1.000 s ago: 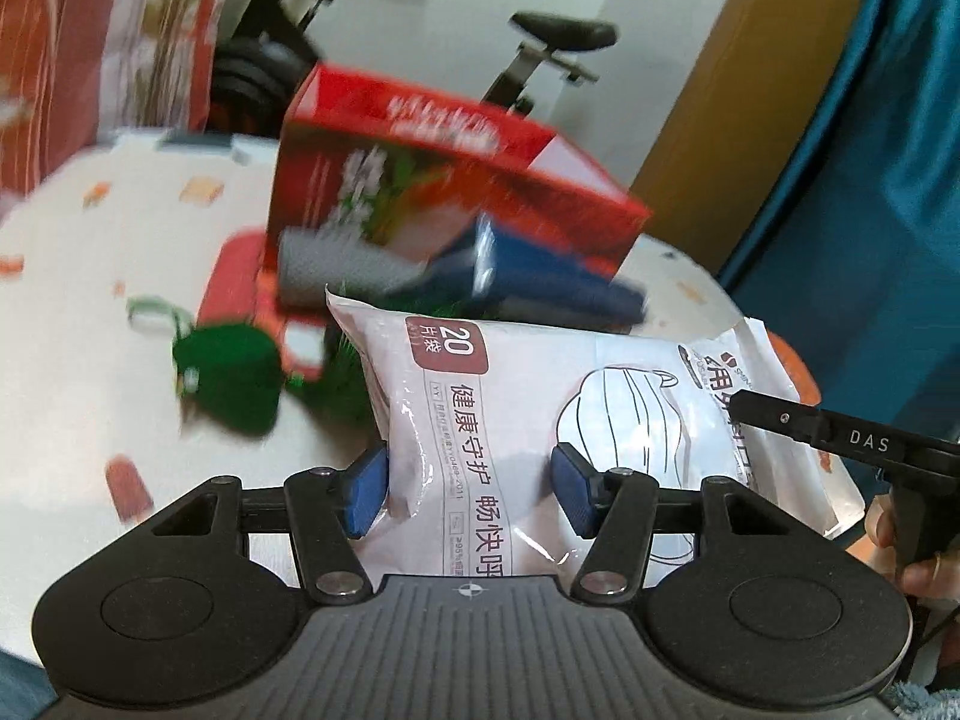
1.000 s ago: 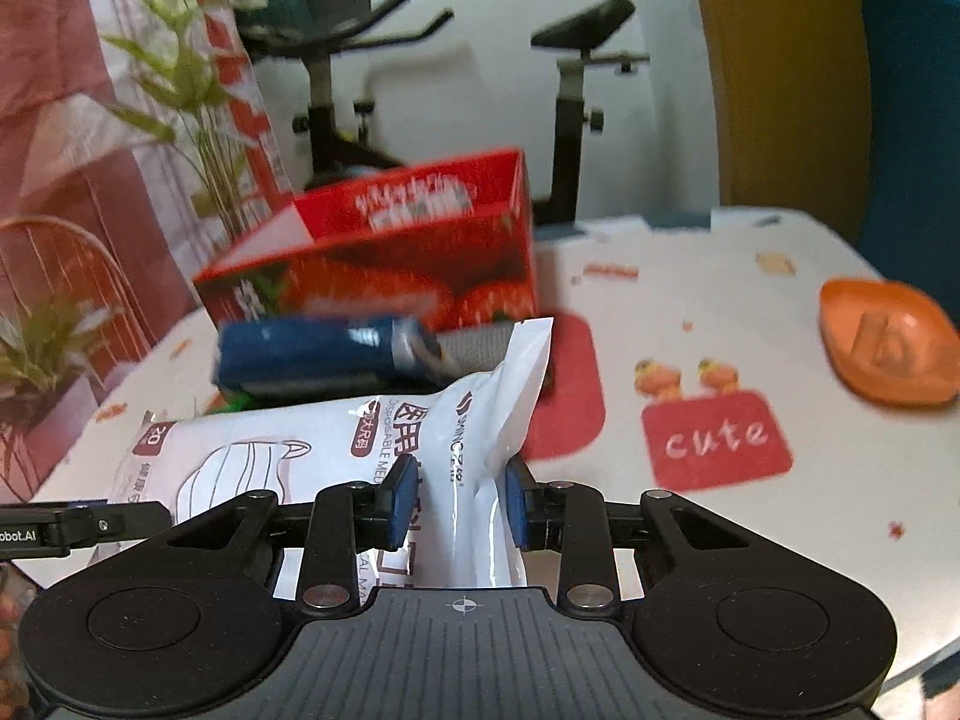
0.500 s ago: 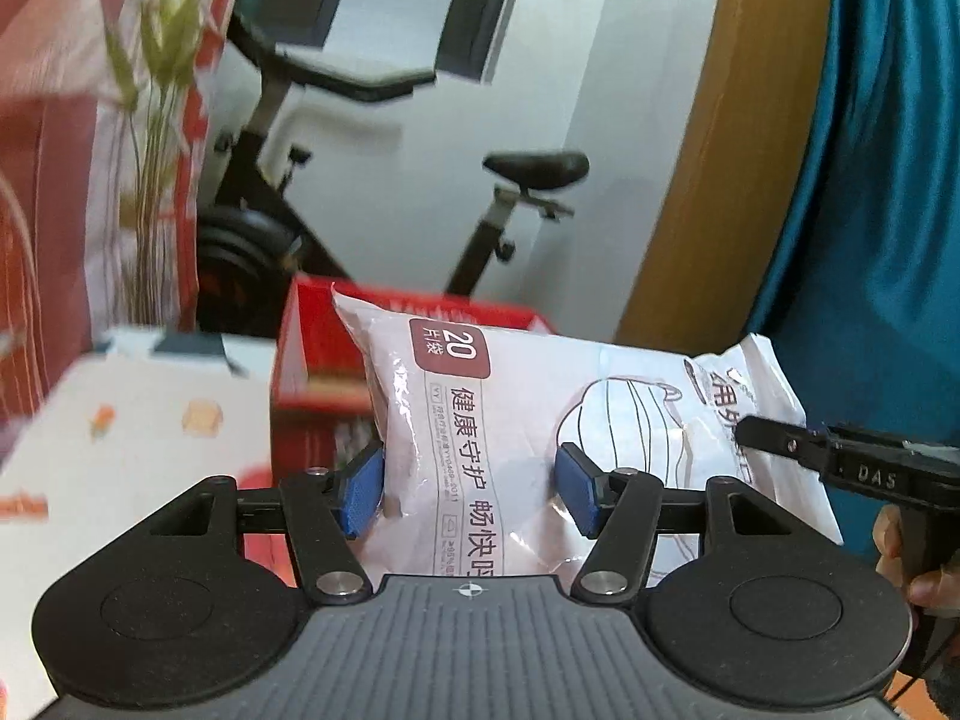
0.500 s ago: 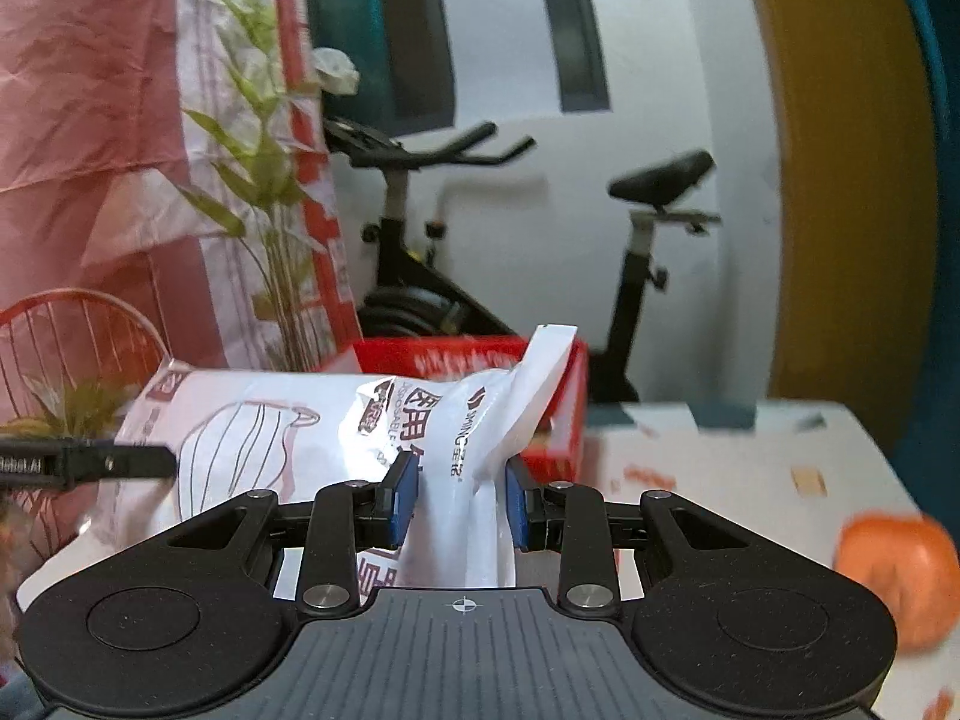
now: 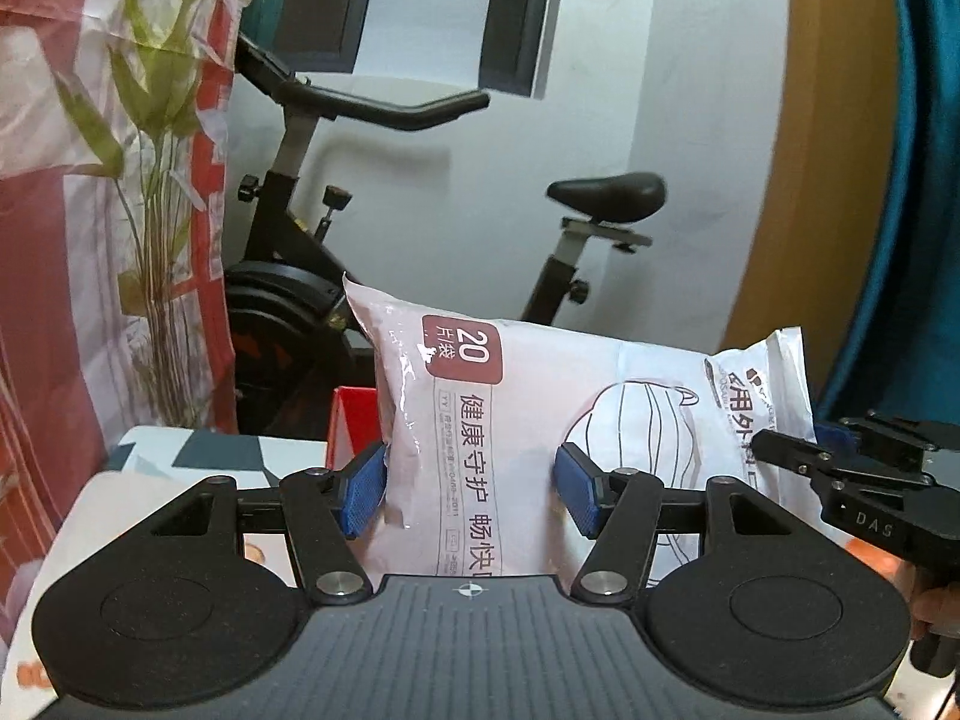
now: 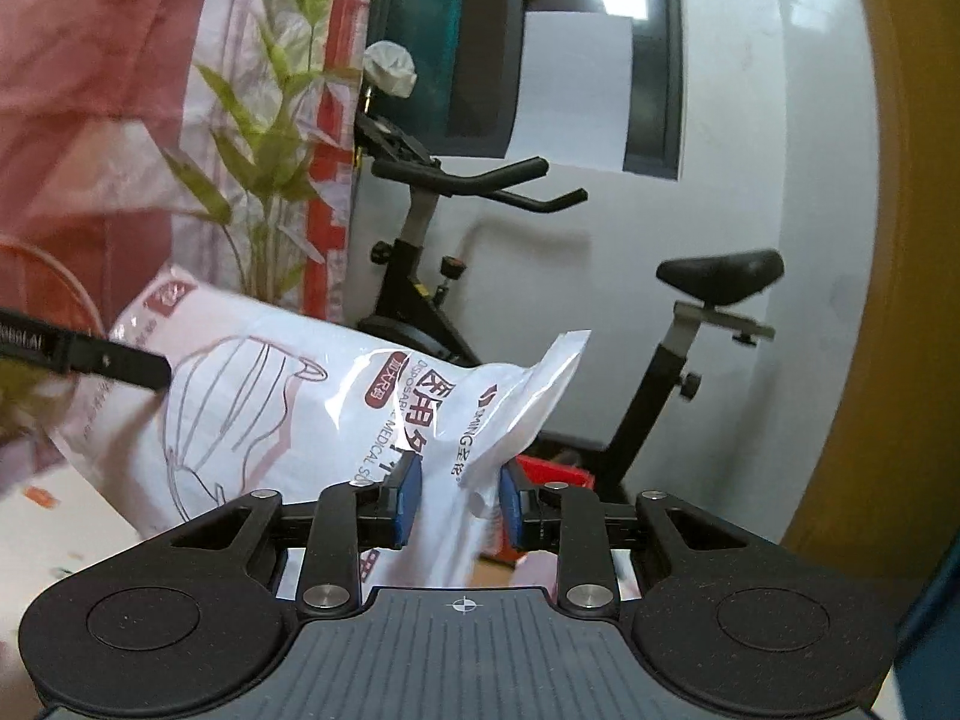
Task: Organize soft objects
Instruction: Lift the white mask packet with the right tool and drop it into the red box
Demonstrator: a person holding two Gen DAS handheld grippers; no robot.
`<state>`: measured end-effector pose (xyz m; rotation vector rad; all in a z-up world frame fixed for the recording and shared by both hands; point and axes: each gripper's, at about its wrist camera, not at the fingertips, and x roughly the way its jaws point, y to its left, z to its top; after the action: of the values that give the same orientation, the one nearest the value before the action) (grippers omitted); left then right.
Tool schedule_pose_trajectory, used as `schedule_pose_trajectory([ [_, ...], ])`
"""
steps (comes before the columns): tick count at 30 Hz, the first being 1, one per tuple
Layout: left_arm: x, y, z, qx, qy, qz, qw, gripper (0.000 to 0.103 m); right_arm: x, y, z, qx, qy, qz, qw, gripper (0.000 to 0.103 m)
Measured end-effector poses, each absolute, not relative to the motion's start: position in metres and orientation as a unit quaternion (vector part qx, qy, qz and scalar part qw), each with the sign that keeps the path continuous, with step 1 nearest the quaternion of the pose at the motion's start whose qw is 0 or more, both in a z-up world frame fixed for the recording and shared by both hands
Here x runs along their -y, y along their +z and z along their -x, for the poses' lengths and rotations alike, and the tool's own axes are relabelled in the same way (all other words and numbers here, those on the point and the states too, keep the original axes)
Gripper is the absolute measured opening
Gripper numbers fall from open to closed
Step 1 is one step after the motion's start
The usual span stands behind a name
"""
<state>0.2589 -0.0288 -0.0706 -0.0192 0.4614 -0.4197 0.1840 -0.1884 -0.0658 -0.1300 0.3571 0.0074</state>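
Two grippers share one mask pack (image 5: 540, 420), held in the air above the counter (image 5: 180, 456), in front of the exercise bike (image 5: 384, 192). Left gripper (image 5: 468, 480): blue fingers (image 5: 363, 495) set fairly wide, clamped across the pack's left end, one pad at 9 o'clock on its edge, the other at 3 o'clock against the printed face. Right gripper (image 6: 459, 498): fingers (image 6: 408, 495) narrow, pinching the crimped seal end, which crumples and stands up toward 12 o'clock. Seen from the left wrist, right gripper's (image 5: 852, 474) tips at 3 o'clock, at the pack's far end.

Red box (image 5: 354, 426) peeks out just behind the pack at 9 o'clock of its lower edge; also visible low behind the fold in the right view (image 6: 552, 471). Likely the bin for this item, judging by the task.

Handling, as a judgement: light, soft, pillowy; glossy film, so probably slippery. Sags and buckles between grips rather than staying flat. Best held at the flat sealed ends, where film is doubled and stiffer; mid-body grip squeezes air and contents and may slide. No real fragility, though a hard pinch could crease masks inside.
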Motion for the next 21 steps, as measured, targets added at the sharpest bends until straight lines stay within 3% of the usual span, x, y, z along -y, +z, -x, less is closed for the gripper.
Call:
schedule_pose_trajectory([
  [9,0.044,-0.101,-0.318,-0.282,-0.193,-0.013,0.940,0.063,0.214,-0.104,-0.242,-0.225,-0.006,0.059,0.973,0.009],
  [15,0.039,-0.123,-0.338,-0.324,-0.197,-0.020,0.925,0.063,0.223,-0.124,-0.255,-0.262,-0.006,0.043,0.964,0.006],
  [21,0.033,-0.127,-0.345,-0.330,-0.194,-0.016,0.924,0.070,0.228,-0.133,-0.257,-0.289,-0.012,0.034,0.957,0.004],
])
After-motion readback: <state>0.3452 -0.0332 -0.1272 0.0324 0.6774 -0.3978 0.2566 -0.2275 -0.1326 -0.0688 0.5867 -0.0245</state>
